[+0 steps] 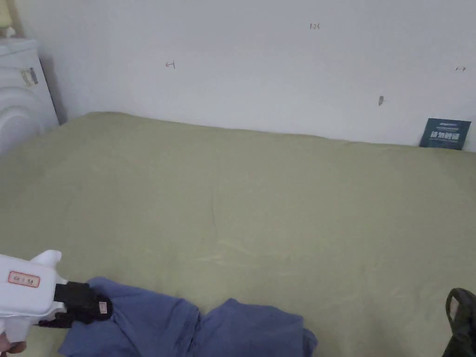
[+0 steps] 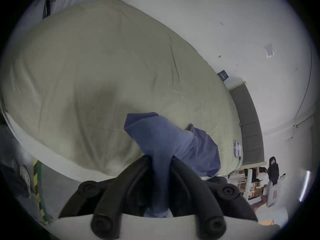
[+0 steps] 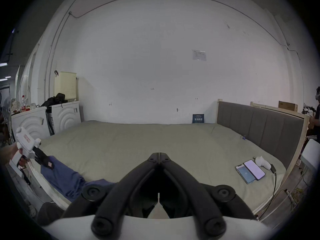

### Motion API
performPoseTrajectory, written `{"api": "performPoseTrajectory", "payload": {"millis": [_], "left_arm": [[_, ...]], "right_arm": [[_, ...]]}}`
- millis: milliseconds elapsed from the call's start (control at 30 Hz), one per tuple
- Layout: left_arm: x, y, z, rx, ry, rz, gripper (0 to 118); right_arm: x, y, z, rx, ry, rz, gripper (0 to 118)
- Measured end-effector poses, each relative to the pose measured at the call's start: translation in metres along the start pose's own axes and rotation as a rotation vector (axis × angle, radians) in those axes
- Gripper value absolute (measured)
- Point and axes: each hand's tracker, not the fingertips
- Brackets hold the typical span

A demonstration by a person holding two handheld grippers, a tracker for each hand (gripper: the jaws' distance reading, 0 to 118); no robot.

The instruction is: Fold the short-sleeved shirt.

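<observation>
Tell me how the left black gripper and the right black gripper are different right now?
The left black gripper pinches the crumpled blue short-sleeved shirt; the right black gripper holds nothing. The left one sits at the shirt on the green bed cover; the right one hangs above bare cover. Both have their jaws closed together.

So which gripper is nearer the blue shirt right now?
Left. The left gripper is shut on the blue shirt, pinching a bunch of its cloth. The right gripper is shut, holding nothing, apart from the shirt.

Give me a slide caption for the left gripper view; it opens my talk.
Left gripper clamps a bunched edge of the blue shirt above the green bed sheet.
</observation>
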Motion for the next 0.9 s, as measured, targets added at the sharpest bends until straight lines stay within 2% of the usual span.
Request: {"api": "performPoseTrajectory", "payload": {"millis": [100, 267, 467, 533, 567, 600, 633, 667, 767, 867, 900], "left_arm": [[0.036, -0.005, -0.003, -0.012, 0.001, -0.038, 10], [0.120, -0.015, -0.030, -0.060, 0.022, -0.147, 10], [0.195, -0.025, -0.108, -0.171, 0.048, -0.257, 10], [0.211, -0.033, -0.138, -0.202, 0.044, -0.236, 11], [0.220, -0.041, -0.155, -0.218, 0.043, -0.272, 15], [0.227, -0.048, -0.168, -0.219, 0.034, -0.309, 43], [0.229, -0.053, -0.182, -0.213, 0.014, -0.311, 85], [0.231, -0.056, -0.194, -0.232, 0.007, -0.311, 117], [0.228, -0.057, -0.199, -0.244, -0.038, -0.257, 118], [0.215, -0.048, -0.167, -0.167, -0.112, -0.215, 118], [0.209, -0.046, -0.157, -0.151, -0.134, -0.205, 112]], "right_arm": [[0.001, 0.002, -0.001, -0.002, 0.009, -0.023, 0], [0.006, 0.001, 0.005, -0.012, 0.034, -0.012, 0], [0.013, -0.002, 0.009, -0.032, 0.048, -0.014, 0], [0.018, -0.003, 0.010, -0.046, 0.072, -0.037, 0], [0.020, -0.004, 0.011, -0.048, 0.065, -0.038, 0], [0.022, -0.004, 0.011, -0.052, 0.063, -0.038, 0], [0.025, -0.005, 0.011, -0.055, 0.063, -0.038, 0], [0.026, -0.005, 0.011, -0.060, 0.054, -0.037, 0], [0.032, -0.007, 0.011, -0.076, 0.044, -0.046, 0], [0.036, -0.011, 0.009, -0.095, 0.038, -0.058, 0], [0.036, -0.013, 0.008, -0.100, 0.036, -0.061, 0]]}}
